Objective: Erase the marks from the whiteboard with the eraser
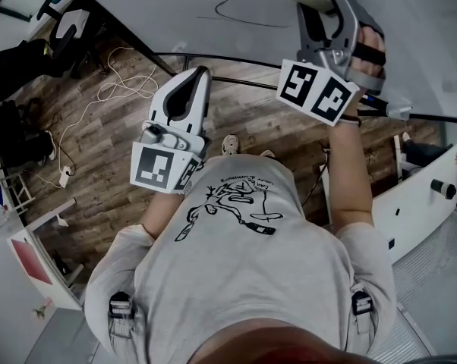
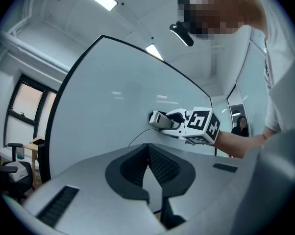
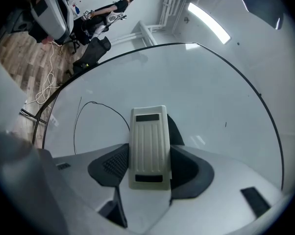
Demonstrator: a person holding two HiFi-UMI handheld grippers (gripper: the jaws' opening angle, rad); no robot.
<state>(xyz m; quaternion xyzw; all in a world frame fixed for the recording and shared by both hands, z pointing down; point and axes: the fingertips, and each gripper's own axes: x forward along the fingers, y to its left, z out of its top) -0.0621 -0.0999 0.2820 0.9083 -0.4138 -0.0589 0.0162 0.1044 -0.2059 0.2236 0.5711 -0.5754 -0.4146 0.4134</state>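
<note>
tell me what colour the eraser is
The eraser is off-white with two dark slots, clearest in the right gripper view.

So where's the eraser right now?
In the right gripper view, the eraser sits clamped between the right gripper's jaws, at the whiteboard, just right of the black line.

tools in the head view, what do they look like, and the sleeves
The left tool and right tool are pale grey shells with dark ribbed pads. Both carry white cubes with black square markers. The grey T-shirt is short-sleeved.
</note>
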